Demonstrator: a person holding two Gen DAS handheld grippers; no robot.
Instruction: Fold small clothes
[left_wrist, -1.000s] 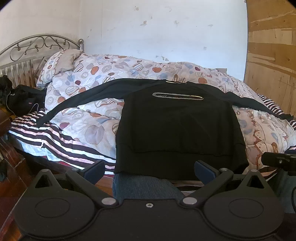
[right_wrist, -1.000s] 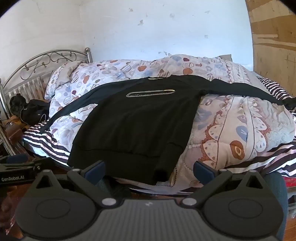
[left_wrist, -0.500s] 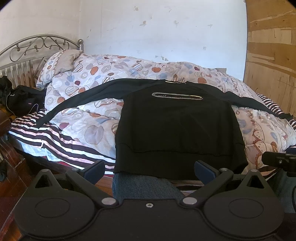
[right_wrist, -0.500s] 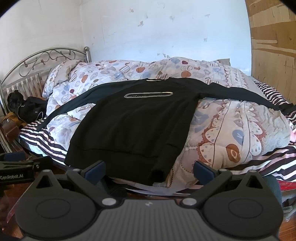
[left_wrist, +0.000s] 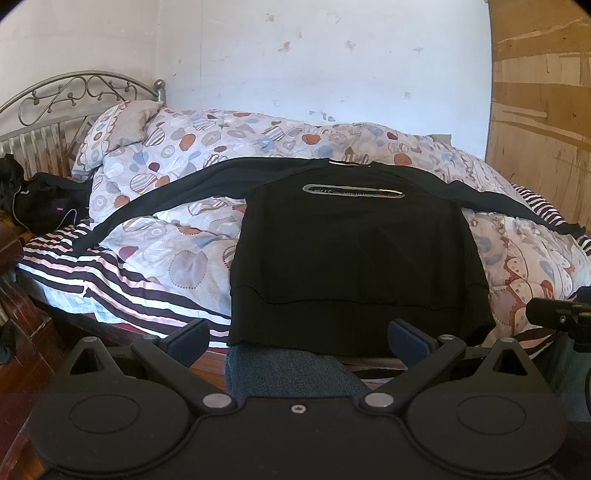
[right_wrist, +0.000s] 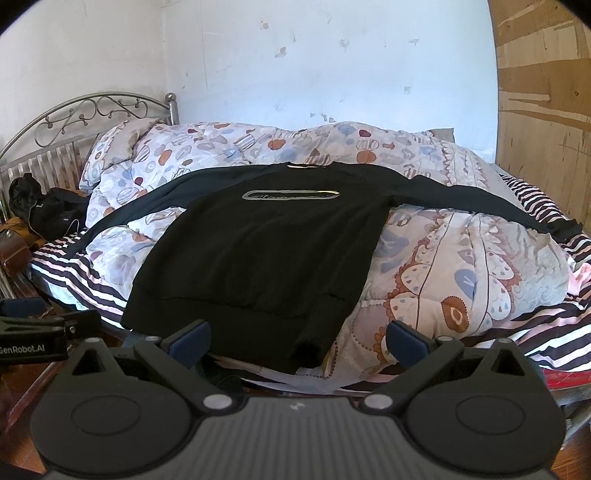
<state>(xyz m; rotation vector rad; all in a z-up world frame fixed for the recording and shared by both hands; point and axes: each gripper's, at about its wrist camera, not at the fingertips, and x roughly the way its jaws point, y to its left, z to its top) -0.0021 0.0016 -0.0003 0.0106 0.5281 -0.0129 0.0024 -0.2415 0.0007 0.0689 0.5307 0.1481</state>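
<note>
A black sweatshirt lies flat, sleeves spread, its hem at the bed's near edge; left gripper and right gripper hover spread wide, empty.

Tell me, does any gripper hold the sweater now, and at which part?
Nothing is held. The left gripper and right gripper are both open, short of the sweater hem.

A black sweatshirt lies spread flat, sleeves outstretched, on the patterned duvet, its hem overhanging the bed's near edge just beyond the wide-apart, empty fingers of the left gripper.
</note>
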